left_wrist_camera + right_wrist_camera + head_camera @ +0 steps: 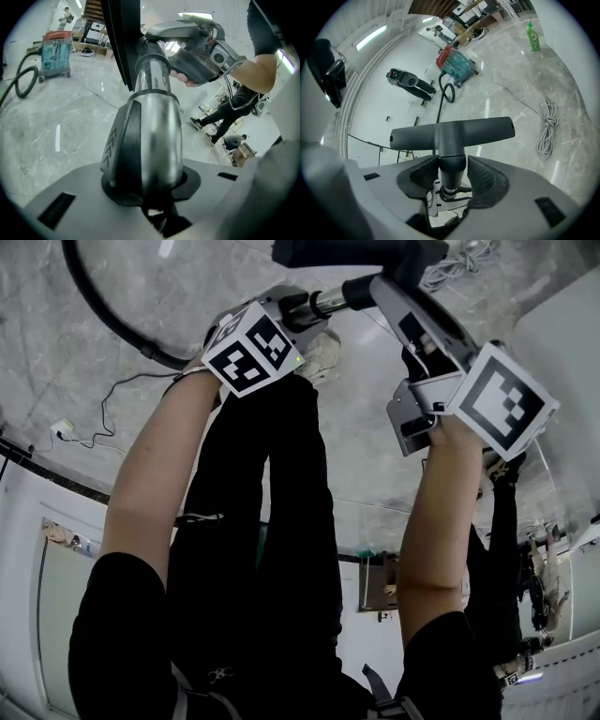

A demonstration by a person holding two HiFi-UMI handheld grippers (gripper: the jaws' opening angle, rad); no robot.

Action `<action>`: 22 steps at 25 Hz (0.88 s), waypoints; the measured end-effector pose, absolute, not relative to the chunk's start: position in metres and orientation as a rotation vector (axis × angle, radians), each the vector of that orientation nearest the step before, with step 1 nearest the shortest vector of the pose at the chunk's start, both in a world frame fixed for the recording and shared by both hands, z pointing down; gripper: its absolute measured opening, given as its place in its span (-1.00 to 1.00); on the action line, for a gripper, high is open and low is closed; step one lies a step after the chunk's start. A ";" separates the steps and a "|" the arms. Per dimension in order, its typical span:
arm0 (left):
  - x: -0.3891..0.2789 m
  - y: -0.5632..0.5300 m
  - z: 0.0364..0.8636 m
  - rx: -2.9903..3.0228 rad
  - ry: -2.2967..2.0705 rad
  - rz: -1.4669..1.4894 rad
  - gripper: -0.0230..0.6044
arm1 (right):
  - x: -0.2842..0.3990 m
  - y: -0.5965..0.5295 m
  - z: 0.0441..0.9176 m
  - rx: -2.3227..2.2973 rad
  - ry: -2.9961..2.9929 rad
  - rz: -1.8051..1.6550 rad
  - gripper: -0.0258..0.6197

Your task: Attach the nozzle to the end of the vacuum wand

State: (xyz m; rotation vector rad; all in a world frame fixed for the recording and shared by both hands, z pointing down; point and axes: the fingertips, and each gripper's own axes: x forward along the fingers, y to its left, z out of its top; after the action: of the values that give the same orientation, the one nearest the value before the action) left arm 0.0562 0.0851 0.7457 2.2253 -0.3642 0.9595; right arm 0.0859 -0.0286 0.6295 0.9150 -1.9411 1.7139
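Note:
In the left gripper view the chrome vacuum wand (pixel 154 117) with its black collar (pixel 119 150) runs up out of my left gripper (pixel 150 192), which is shut on it. The head view shows that gripper (pixel 305 310) on the wand (pixel 323 304) at the top centre. The black T-shaped nozzle (pixel 450 133) lies crosswise just beyond my right gripper (pixel 452 171). Its neck stands between the ribbed pads (pixel 487 178) with slim gaps at the sides. From the head, the right gripper (pixel 375 287) reaches up-left to the nozzle (pixel 356 251) at the top edge.
The marble floor carries a black hose (pixel 103 306), a thin white cable with a plug (pixel 66 430) and a coiled white cord (pixel 546 131). A teal vacuum machine (pixel 457 63) and a green bottle (pixel 532 36) stand farther off. Another person (pixel 229 108) stands to the right.

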 end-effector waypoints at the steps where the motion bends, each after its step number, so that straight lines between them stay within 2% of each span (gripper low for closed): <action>1: 0.056 0.082 0.744 2.232 -0.363 0.958 -0.60 | 0.086 -0.031 0.627 0.907 -1.963 1.717 -0.35; 8: 0.048 0.083 0.737 2.225 -0.255 0.915 -0.60 | 0.069 -0.031 0.622 0.530 -2.255 1.565 -0.35; 11: 0.046 0.090 0.731 2.214 -0.170 0.865 -0.60 | 0.069 -0.024 0.622 0.363 -2.386 1.612 -0.36; 17: 0.056 0.079 0.742 2.214 -0.292 0.931 -0.61 | 0.070 -0.034 0.631 0.737 -2.193 1.912 -0.35; 22: 0.058 0.088 0.752 2.216 -0.276 0.930 -0.61 | 0.065 -0.027 0.655 0.775 -2.021 1.761 -0.35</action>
State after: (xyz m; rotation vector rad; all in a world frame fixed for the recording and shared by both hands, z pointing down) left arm 0.0583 0.0884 0.7519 2.2160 -0.2764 0.9302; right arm 0.0645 -0.0269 0.6552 0.7749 -2.0207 1.7612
